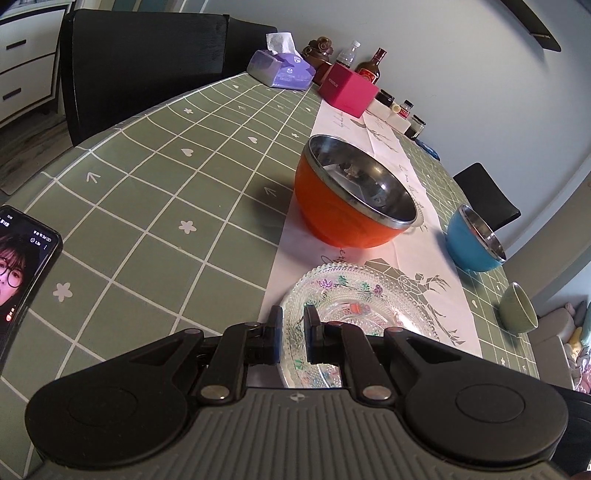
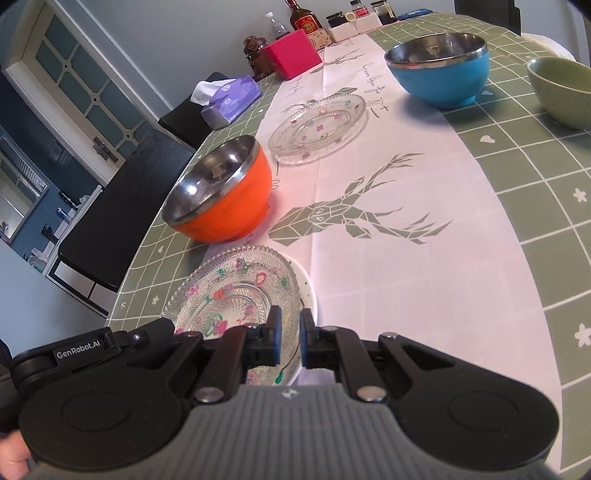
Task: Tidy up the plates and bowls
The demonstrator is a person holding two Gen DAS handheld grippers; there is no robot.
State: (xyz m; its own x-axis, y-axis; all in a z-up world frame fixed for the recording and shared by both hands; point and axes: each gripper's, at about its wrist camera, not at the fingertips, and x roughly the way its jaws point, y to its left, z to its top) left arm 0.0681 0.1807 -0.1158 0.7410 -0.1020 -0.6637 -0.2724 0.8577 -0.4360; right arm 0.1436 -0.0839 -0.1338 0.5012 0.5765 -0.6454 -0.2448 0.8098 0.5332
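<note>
Left gripper (image 1: 293, 334): jaws are drawn in to a narrow gap over the near rim of a glass plate (image 1: 354, 295); whether the pads press on the rim cannot be told.
Right gripper (image 2: 289, 338): jaws are likewise nearly closed, set over the right rim of the same plate (image 2: 236, 291); a grip cannot be confirmed.
Glass plate: it is patterned with coloured flowers and is seen stacked on a white plate (image 2: 308, 295), whose edge shows at its right, on the near end of the runner (image 2: 388, 229).
Orange bowl (image 2: 221, 192): steel-lined, it is placed just beyond the stacked plates, at the runner's left edge.
Second glass plate (image 2: 317, 127): it is set farther along the runner, apart from the orange bowl.
Blue bowl (image 2: 439, 66): it is found far right, at the runner's edge.
Green bowl (image 2: 561, 88): it is stood right of the blue bowl on the green checked cloth (image 2: 535, 177).
Far end: a pink box (image 2: 291, 55), a tissue pack (image 2: 231, 98) and bottles (image 2: 303, 18) are lined up.
Phone (image 1: 22, 273): it is seen at the left edge in the left wrist view.
</note>
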